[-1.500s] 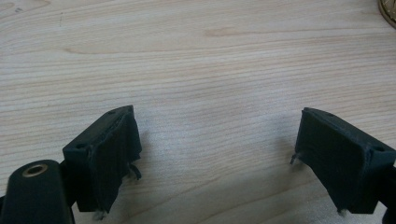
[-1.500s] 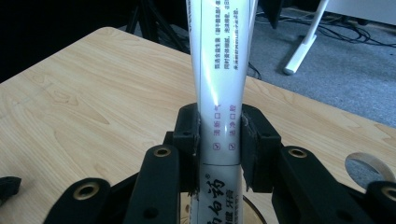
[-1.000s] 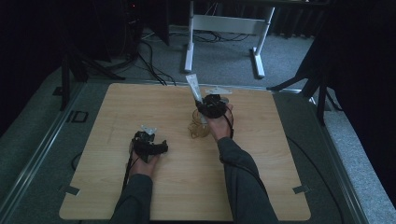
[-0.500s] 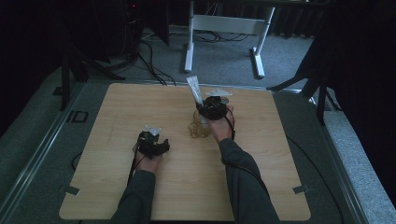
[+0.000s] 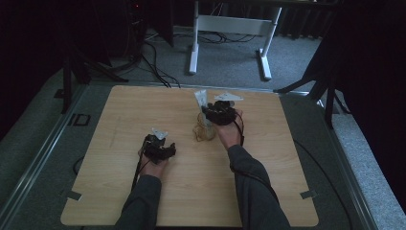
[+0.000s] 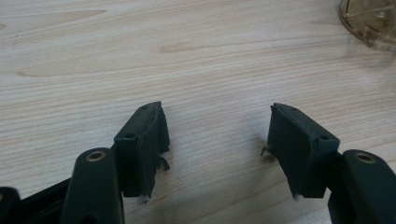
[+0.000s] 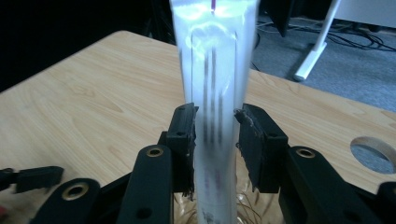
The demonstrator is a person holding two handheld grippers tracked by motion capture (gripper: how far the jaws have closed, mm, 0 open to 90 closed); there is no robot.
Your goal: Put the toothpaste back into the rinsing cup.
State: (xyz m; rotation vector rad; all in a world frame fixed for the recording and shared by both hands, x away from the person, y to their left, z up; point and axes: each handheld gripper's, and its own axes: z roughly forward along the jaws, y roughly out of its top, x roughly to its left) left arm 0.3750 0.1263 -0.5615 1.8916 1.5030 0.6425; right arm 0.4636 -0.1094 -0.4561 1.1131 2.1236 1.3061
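A clear plastic bag [image 7: 215,70] with thin dark sticks inside stands upright in an amber glass cup [image 5: 203,130]. My right gripper [image 7: 215,116] straddles the bag at mid-height. Its jaws have just been opening; the pads [image 7: 184,126] sit right beside the bag's edges with no visible squeeze. In the high view the right gripper [image 5: 218,112] is at the table's far middle, with the bag [image 5: 201,99] rising beside it. My left gripper [image 6: 217,126] hovers low over bare wood, jaws apart and empty after drawing in. It is also in the high view [image 5: 158,148], left of the cup [image 6: 369,21].
The wooden table [image 5: 119,110] has a round hole [image 7: 373,151] near its far right side. Beyond its far edge, a white desk frame [image 5: 230,28] and cables lie on the grey floor. A dark stand [image 5: 72,72] rises at the left.
The left gripper's jaws have drawn much closer together and the hand has shifted slightly right. The right hand has stayed by the bag and cup.
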